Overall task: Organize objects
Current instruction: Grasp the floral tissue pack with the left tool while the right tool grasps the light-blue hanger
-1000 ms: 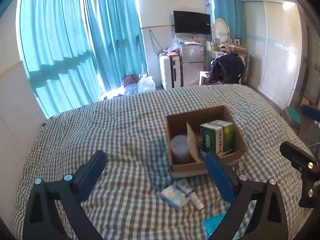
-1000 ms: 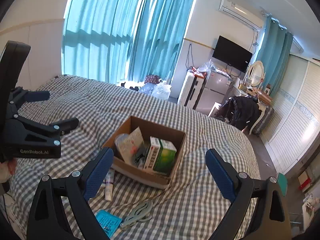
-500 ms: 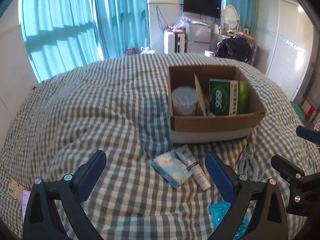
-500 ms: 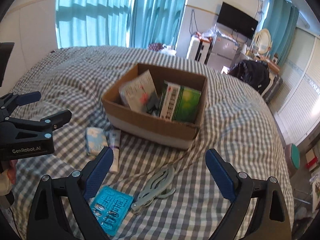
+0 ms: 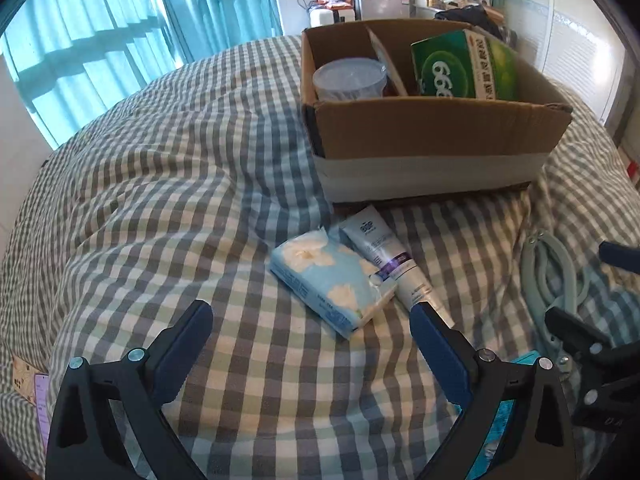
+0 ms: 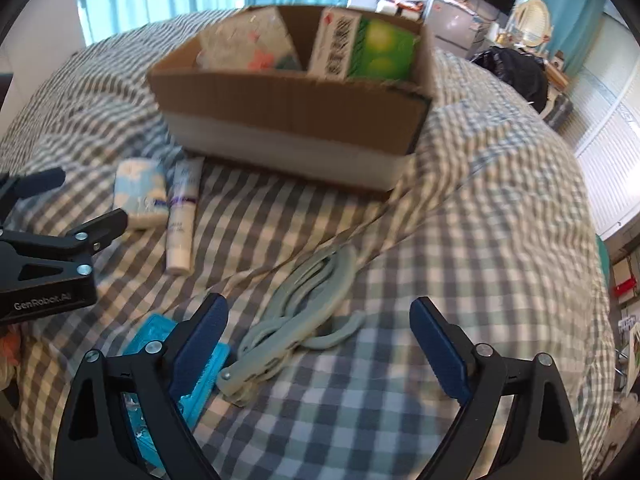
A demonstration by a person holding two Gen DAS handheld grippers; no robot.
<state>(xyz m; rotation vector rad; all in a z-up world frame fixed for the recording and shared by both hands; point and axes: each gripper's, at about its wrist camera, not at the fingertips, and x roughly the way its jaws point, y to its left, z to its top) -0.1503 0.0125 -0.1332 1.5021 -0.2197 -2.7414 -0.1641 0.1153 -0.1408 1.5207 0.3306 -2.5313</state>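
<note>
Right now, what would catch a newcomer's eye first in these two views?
The open cardboard box on the checked bedspread, with a green carton standing inside. In front of it lie a blue tissue pack and a white tube side by side, touching. Both the left gripper and right gripper are open and empty.

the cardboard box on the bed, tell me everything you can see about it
The cardboard box is an open-topped brown corrugated carton with a pale grey band around its lower wall. It sits upright on the checked bedspread, just beyond the tube and tissue pack, with no gripper touching it. A cardboard divider splits it in two. The left compartment holds a round lidded tub and a printed packet. The right one holds a green carton that rises above the rim.
</note>
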